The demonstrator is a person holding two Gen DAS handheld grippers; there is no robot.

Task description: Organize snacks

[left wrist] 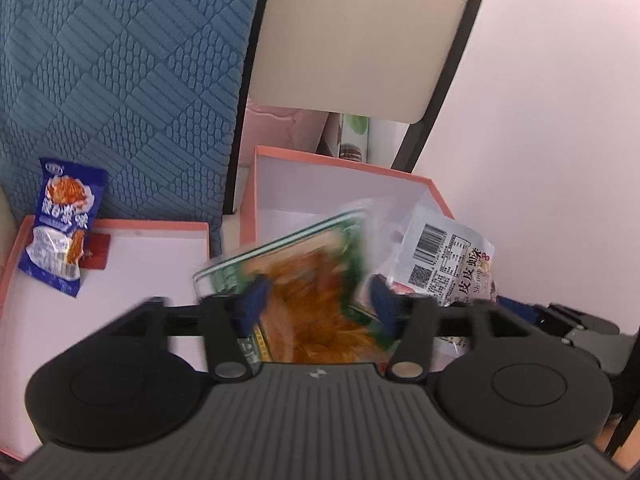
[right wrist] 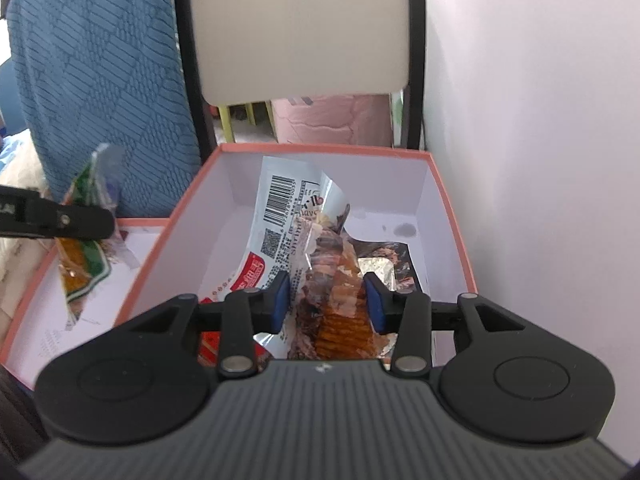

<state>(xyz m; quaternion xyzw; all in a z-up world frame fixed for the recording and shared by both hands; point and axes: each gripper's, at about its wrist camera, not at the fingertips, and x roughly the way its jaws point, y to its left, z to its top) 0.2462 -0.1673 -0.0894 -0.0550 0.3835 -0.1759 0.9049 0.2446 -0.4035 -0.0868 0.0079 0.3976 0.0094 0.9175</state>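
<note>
My left gripper [left wrist: 320,300] stands open, and a blurred green and orange snack packet [left wrist: 308,276] lies loose between its blue pads, over the gap between the two boxes. The right wrist view shows that packet [right wrist: 86,256] hanging above the shallow salmon-rimmed tray [right wrist: 36,280]. My right gripper [right wrist: 328,300] reaches into the deep salmon-rimmed box [right wrist: 320,150]. A brown and orange snack packet [right wrist: 340,284] sits between its pads, with a small gap on the left side. Under it lies a white barcode packet [right wrist: 288,200]. A blue packet [left wrist: 64,224] rests in the tray [left wrist: 120,224].
A blue textured cushion [left wrist: 120,72] stands behind the tray. A beige chair back with a black frame [left wrist: 360,40] rises behind the box. A white wall [right wrist: 540,160] runs close along the box's right side. Pink bedding [right wrist: 332,120] shows under the chair back.
</note>
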